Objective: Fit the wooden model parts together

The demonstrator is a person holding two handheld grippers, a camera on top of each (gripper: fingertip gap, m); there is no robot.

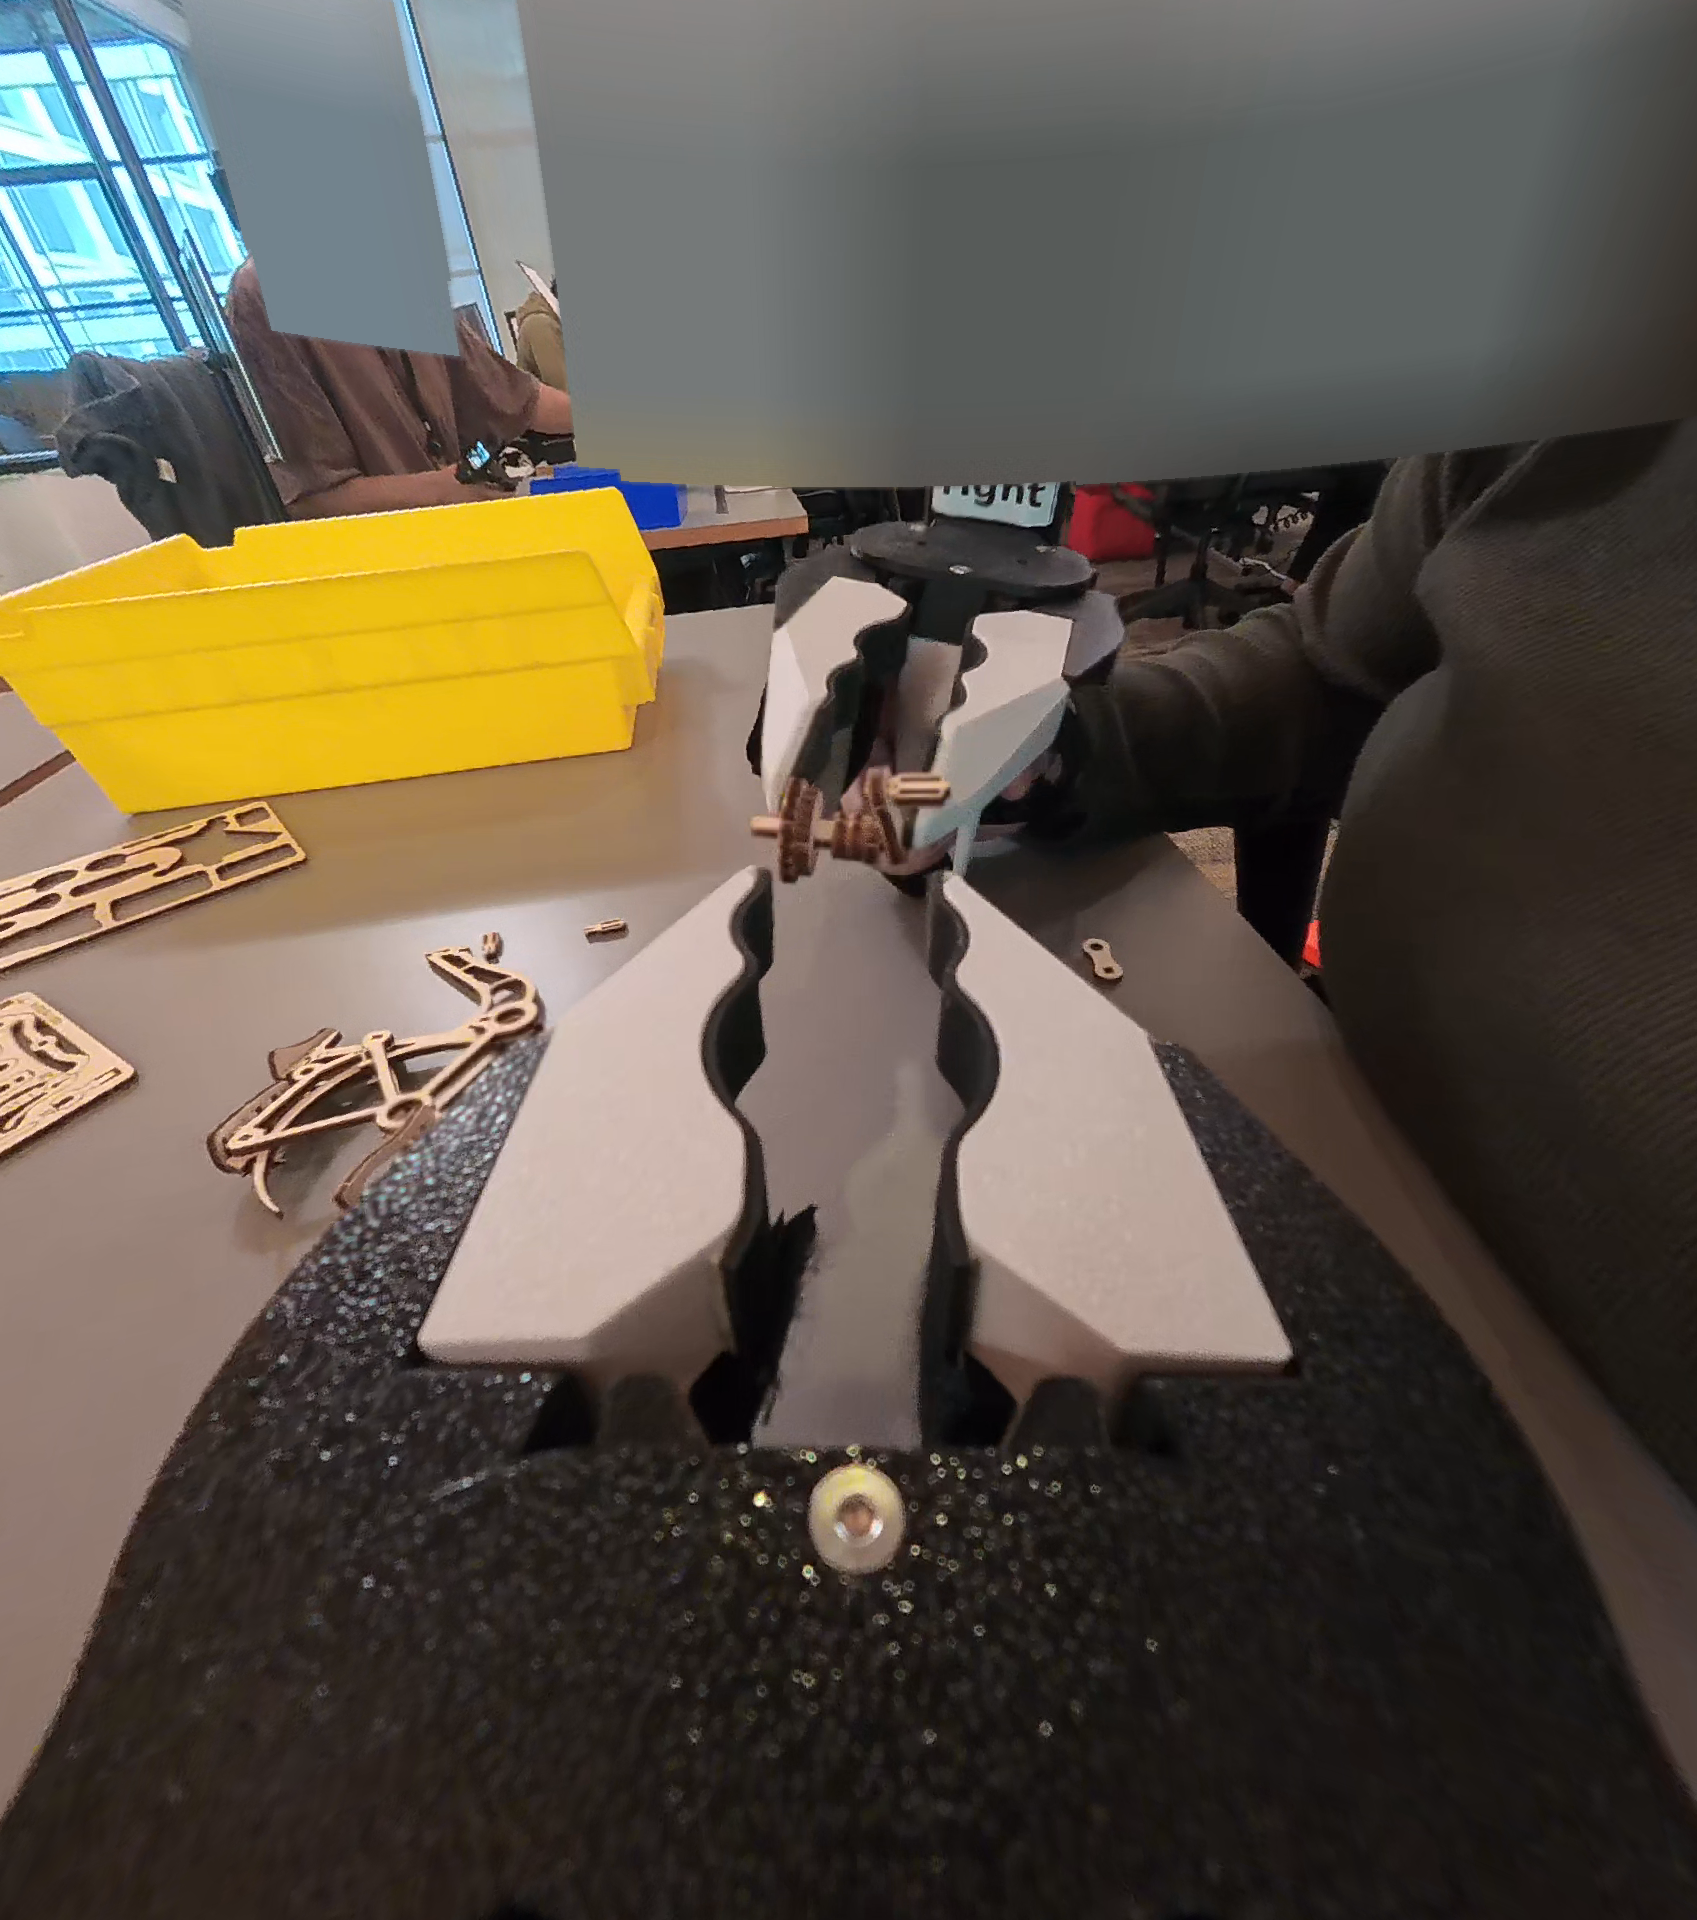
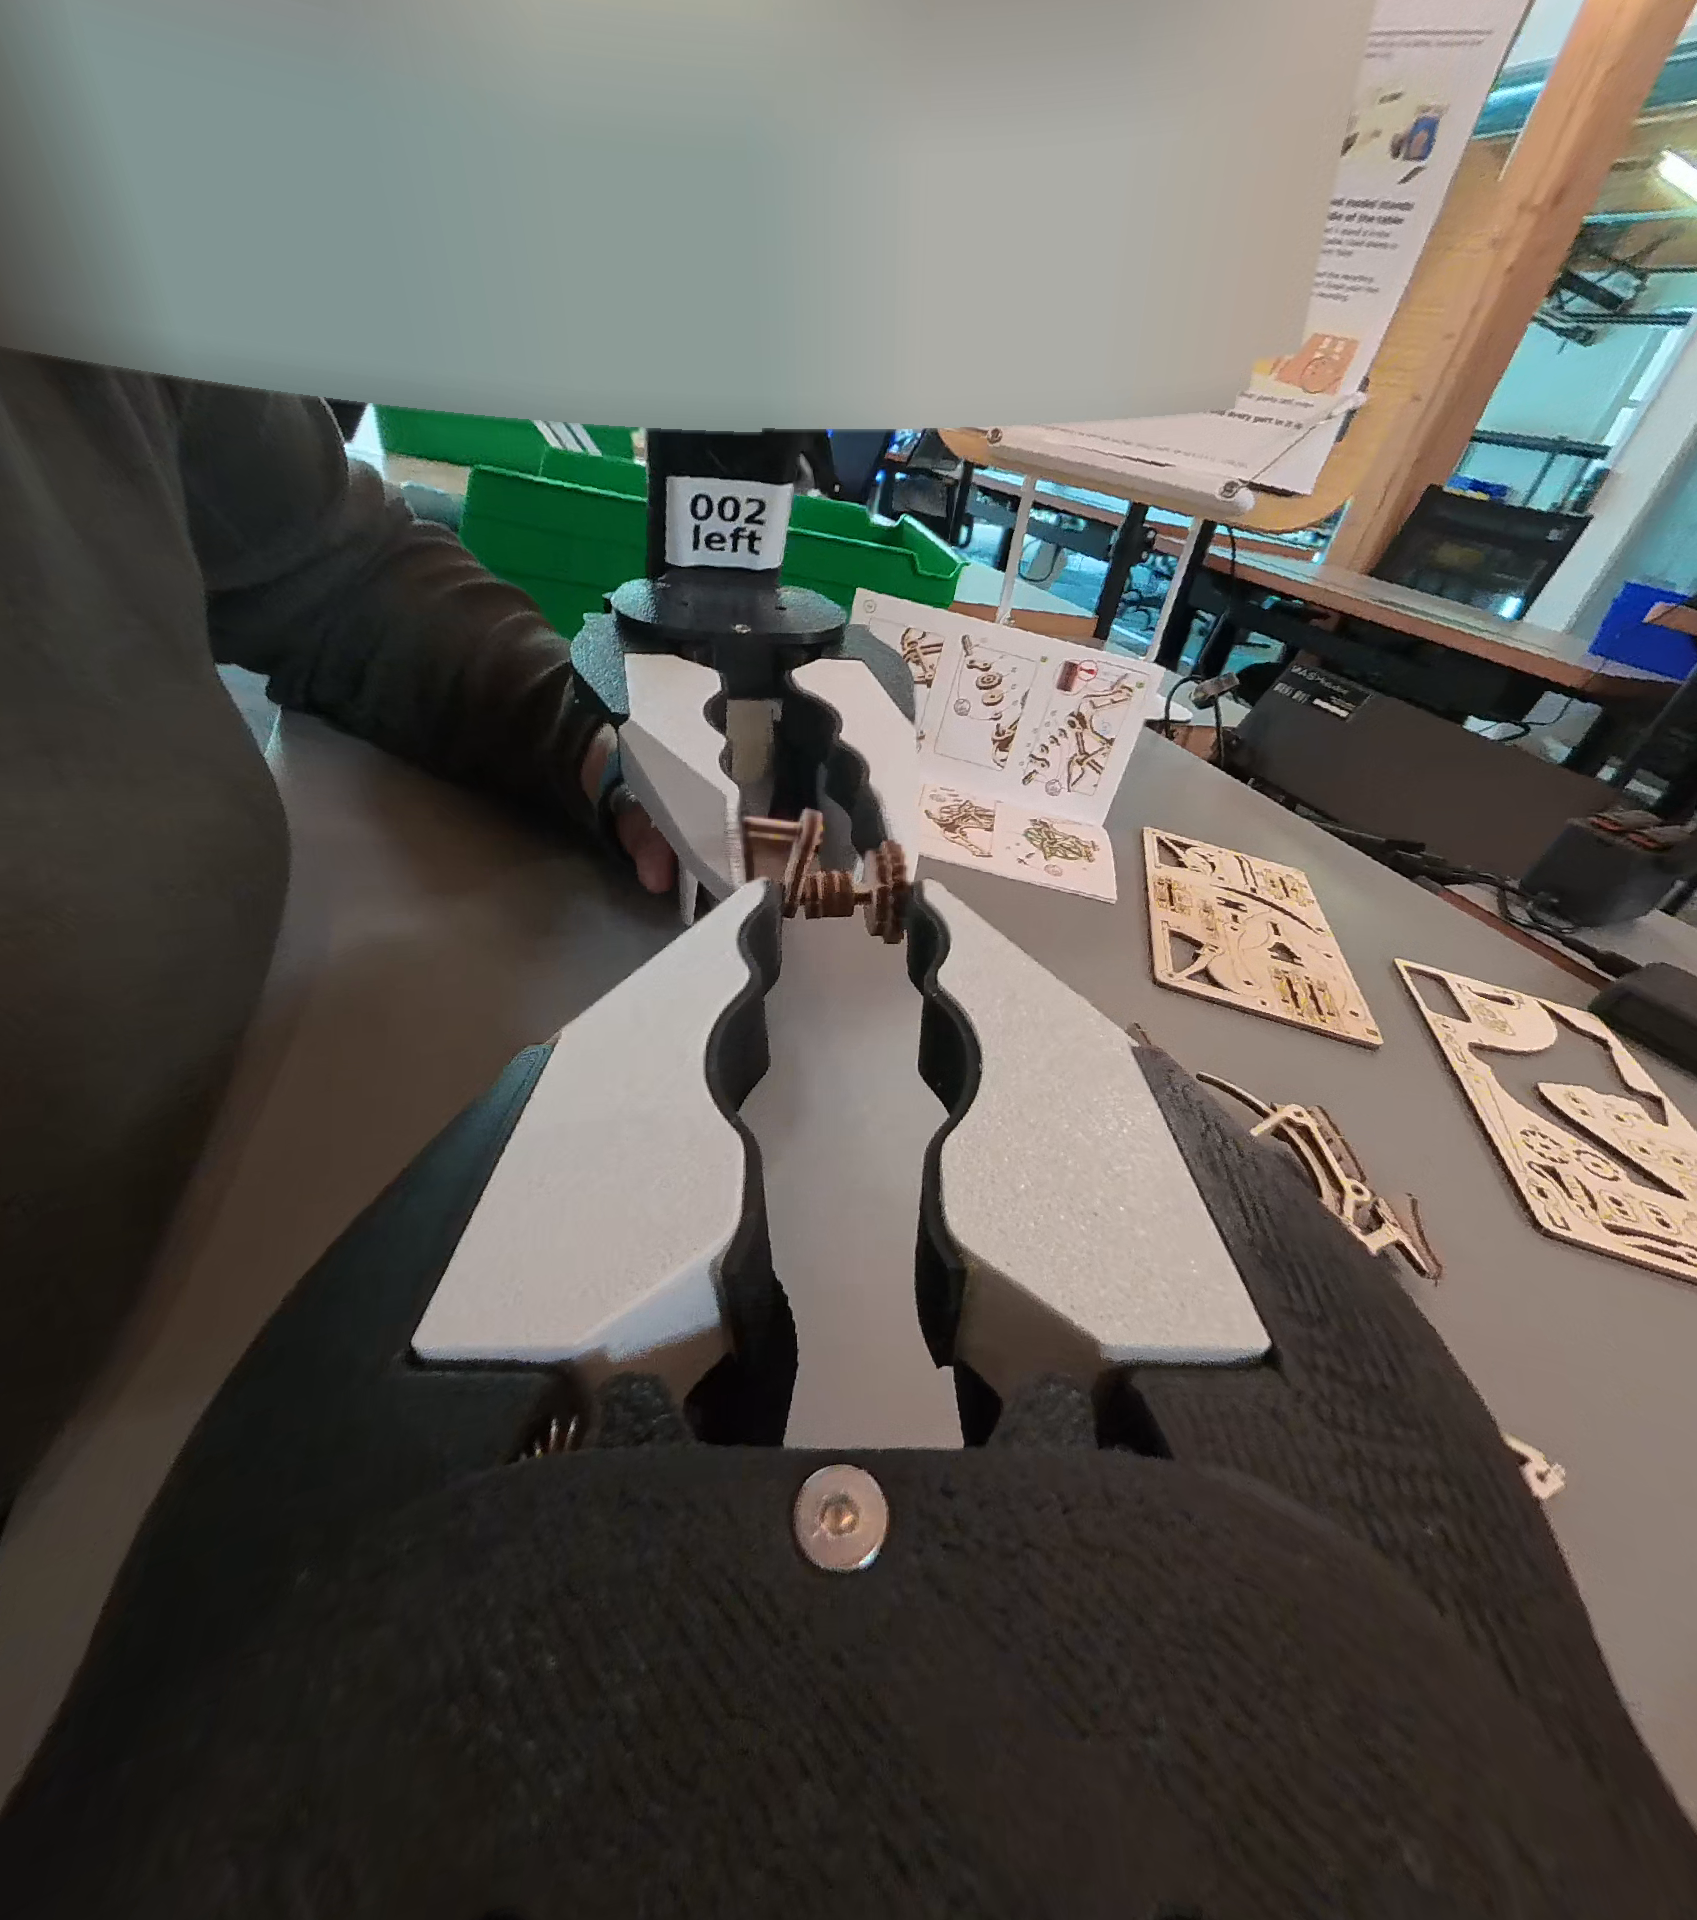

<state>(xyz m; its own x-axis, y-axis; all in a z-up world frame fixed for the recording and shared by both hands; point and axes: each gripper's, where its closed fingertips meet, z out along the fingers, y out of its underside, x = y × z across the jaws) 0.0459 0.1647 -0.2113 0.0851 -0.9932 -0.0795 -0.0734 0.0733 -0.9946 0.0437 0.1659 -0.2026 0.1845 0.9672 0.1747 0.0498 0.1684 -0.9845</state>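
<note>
A small wooden gear assembly (image 2: pixel 844 894), with two gears on an axle and a slotted link, hangs above the grey table (image 1: pixel 511 914). My right gripper (image 2: pixel 844 899) has its fingertips on either side of the assembly and is shut on it. The assembly also shows in the left wrist view (image 1: pixel 849 831), just past my left gripper (image 1: pixel 854 888). The left gripper's jaws stand partly apart, tip to tip with the right gripper (image 1: pixel 865 831). I cannot tell whether the left gripper pinches the link. A partly built wooden arm (image 1: pixel 376 1081) lies on the table to the left.
A yellow bin (image 1: pixel 324 655) stands at the far left. Punched-out wooden sheets (image 1: pixel 85 904) (image 2: pixel 1249 956) (image 2: pixel 1592 1132) lie flat on the table. An open instruction booklet (image 2: pixel 1020 727) stands behind them, with green bins (image 2: pixel 563 520) beyond. A small loose link (image 1: pixel 1102 958) lies near the table edge. The operator's dark sleeves flank both grippers. The grippers are tip to tip, or close to it.
</note>
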